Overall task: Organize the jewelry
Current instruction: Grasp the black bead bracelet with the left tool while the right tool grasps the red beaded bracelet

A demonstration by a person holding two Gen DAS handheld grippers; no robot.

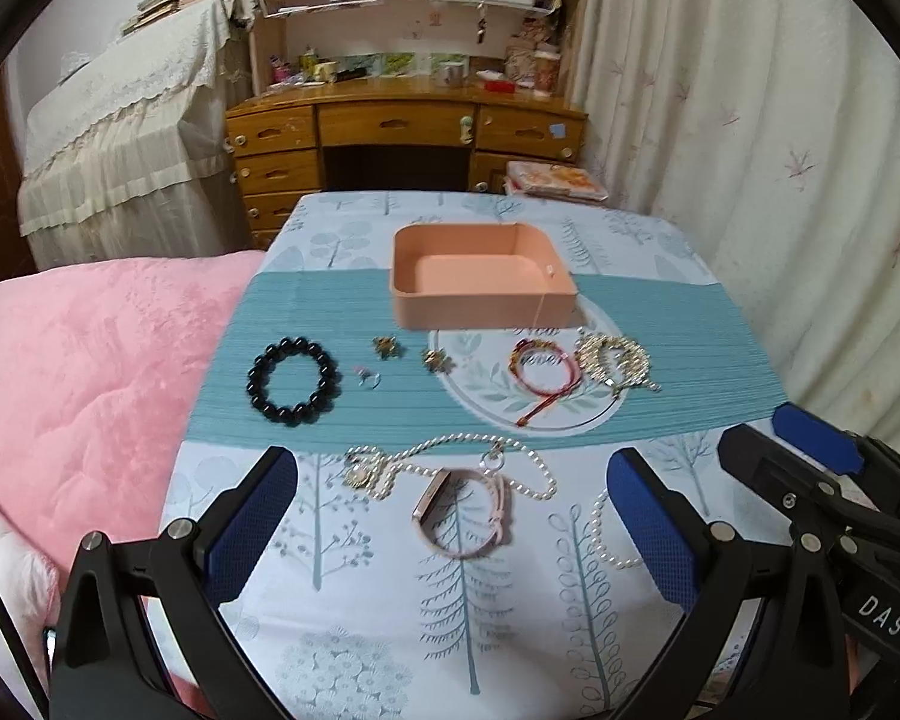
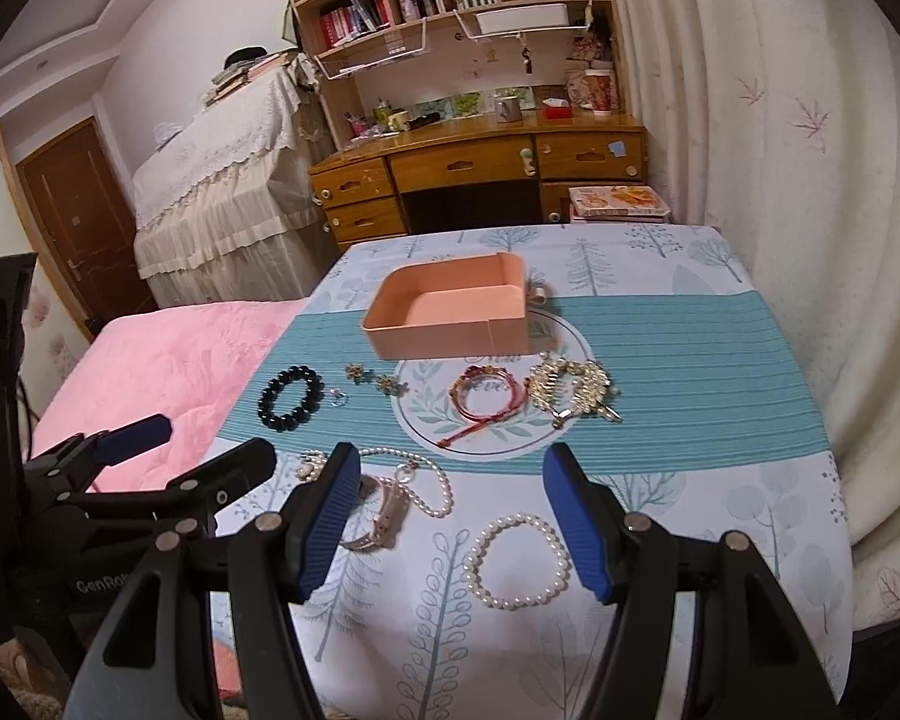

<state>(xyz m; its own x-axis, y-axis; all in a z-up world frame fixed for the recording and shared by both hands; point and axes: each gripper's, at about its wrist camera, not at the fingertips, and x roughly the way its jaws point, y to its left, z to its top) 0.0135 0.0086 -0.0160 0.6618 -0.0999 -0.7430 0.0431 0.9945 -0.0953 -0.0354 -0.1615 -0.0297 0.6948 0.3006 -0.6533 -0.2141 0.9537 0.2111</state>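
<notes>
Looks like we haven't really started: the pink box [image 1: 480, 285] sits empty on the counter [image 2: 720, 516], every piece, from black bead bracelet [image 1: 291, 383] to pearl bracelet [image 2: 517, 561], lies outside it, and both the left claw [image 1: 450, 516] and right claw [image 2: 450, 516] hang wide open, holding nothing.

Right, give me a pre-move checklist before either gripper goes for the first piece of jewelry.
1. Left gripper open and holding nothing: ok.
2. Right gripper open and holding nothing: ok.
3. Pink box open-topped, nothing seen inside: ok.
4. Pearl bracelet lies alone between the right gripper's fingers, apart from the other pieces: ok.
5. Pink watch free of the pearl necklace: not ok, the necklace runs against its band.
6. Red cord bracelet separate from the gold chain pile: cannot tell, they lie very close.
</notes>
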